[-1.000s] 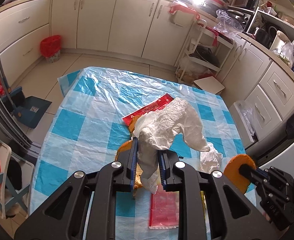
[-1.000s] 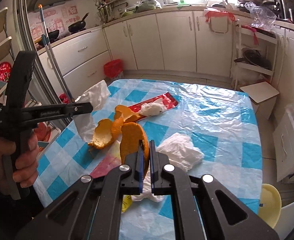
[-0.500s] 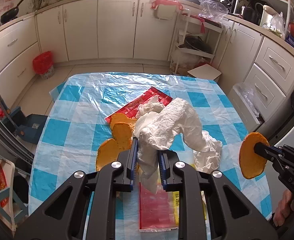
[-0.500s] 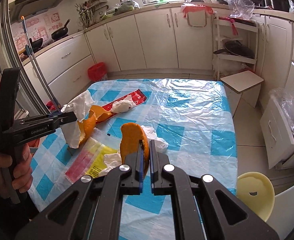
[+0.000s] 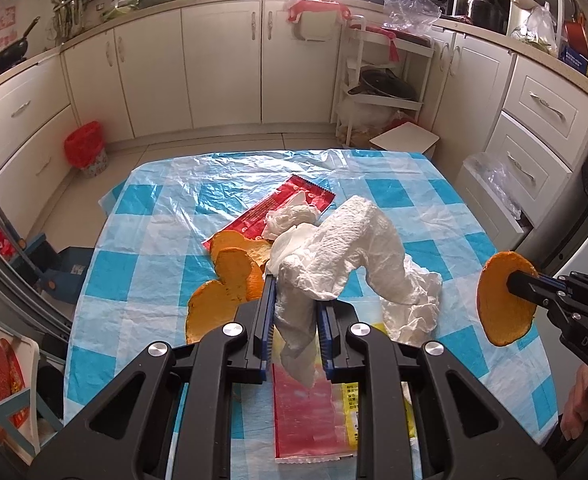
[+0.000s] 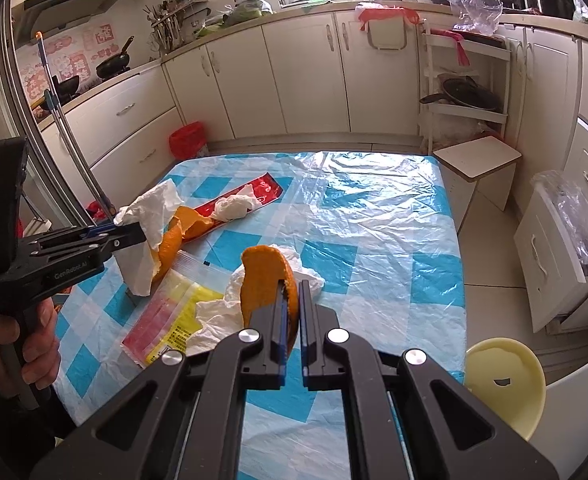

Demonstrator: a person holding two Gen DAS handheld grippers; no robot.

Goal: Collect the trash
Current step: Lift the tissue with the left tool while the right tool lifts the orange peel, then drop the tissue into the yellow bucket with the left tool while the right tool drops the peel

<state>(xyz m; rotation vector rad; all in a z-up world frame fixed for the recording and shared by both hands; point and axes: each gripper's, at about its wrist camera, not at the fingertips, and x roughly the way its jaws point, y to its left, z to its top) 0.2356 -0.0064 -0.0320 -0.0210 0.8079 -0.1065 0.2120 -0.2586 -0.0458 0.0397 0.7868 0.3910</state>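
Both grippers had swung across the table since the earlier frames, so the red bin [image 5: 85, 148] on the floor sat further into view and the trash below shifted under them. The left gripper [image 5: 294, 312] was clamped on a crumpled paper towel [image 5: 334, 256], its jaws pinching a narrow waist of the towel while the rest draped forward and hung clear of the table [image 5: 141, 248]. The right gripper [image 6: 291, 308] was shut on a piece of orange peel [image 6: 265, 276], held edge-on between the pads.

More peel [image 5: 221, 280], a red wrapper [image 5: 289, 204] with a wad of tissue [image 5: 289, 218] on it, a second loose tissue [image 5: 414, 304] and a red and yellow packet [image 5: 314, 412] lay on the checked cloth.

Towel and tissue looked light and soft, likely to tear or slip if gripped by a thin corner, so a bunched fold seemed the safer hold. Peel looked stiff, curved and a little slick; its rim gave the pads the best bite. Flat wrappers would probably need lifting by an edge.
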